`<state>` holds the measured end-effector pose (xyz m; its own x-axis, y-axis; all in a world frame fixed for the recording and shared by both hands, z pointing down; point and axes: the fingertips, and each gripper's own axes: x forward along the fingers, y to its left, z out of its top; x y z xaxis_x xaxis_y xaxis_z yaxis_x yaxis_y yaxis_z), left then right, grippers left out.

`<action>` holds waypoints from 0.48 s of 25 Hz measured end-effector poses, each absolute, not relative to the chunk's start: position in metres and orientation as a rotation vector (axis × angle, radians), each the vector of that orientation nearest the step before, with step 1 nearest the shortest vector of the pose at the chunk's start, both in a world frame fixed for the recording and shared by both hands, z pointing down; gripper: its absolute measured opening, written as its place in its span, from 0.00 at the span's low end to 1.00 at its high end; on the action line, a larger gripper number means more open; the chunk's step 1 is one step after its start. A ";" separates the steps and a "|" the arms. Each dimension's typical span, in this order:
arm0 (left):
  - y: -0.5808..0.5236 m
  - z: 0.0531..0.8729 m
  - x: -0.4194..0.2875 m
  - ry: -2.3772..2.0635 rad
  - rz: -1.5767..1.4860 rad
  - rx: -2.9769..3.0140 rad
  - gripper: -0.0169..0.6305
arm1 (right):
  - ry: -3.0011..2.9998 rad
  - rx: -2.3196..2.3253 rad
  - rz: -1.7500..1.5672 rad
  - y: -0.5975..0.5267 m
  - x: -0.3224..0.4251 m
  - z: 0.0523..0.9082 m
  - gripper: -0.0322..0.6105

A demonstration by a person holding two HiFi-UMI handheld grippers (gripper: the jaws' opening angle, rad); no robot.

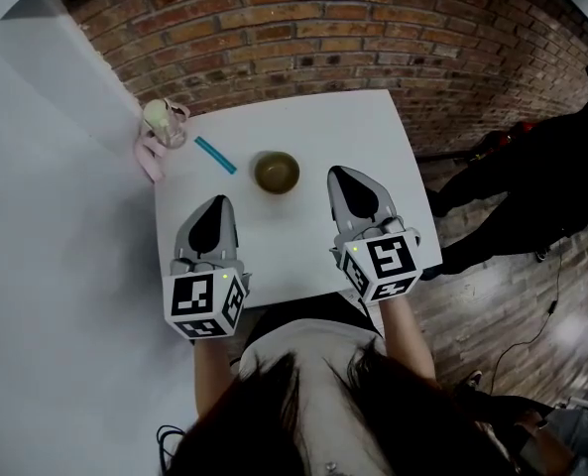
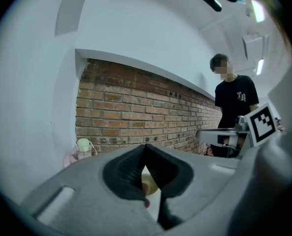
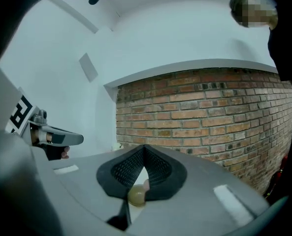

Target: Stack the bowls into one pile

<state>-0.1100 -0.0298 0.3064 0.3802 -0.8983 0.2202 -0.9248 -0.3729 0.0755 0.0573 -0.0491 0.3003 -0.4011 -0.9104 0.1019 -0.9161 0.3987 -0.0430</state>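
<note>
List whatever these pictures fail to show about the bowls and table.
- Bowl: head view, too small to tell one from a nested pile.
- Same bowl, both gripper views: mostly hidden behind the shut jaws.
- Teal stick: head view, too small to identify.
- Table, near edge: head view, covered by the person's body.

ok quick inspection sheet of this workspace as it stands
surface: white table, no spills seen
job's things: one olive bowl mid table; whether more are nested inside cannot be told
clutter: blue stick; bottle with pink strap at far left corner
grippers: left gripper and right gripper both shut, empty, either side of the bowl, not touching it
cables: thin cable on wooden floor, right
surroundings: brick wall; person in black standing right
</note>
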 end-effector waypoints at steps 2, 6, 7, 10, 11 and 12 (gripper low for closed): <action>-0.029 0.305 -0.107 -1.657 0.209 2.442 0.03 | -2.591 1.674 0.133 -0.048 0.061 0.297 0.05; -0.026 0.302 -0.100 -1.690 0.206 2.426 0.03 | -2.620 1.650 0.130 -0.049 0.067 0.292 0.05; -0.025 0.302 -0.099 -1.698 0.205 2.420 0.03 | -2.627 1.641 0.131 -0.049 0.067 0.292 0.05; -0.023 0.302 -0.097 -1.719 0.204 2.403 0.03 | -2.644 1.619 0.136 -0.049 0.070 0.293 0.05; -0.022 0.302 -0.095 -1.725 0.203 2.397 0.03 | -2.648 1.613 0.140 -0.049 0.072 0.293 0.05; -0.021 0.302 -0.094 -1.732 0.203 2.391 0.03 | -2.652 1.607 0.145 -0.049 0.074 0.293 0.05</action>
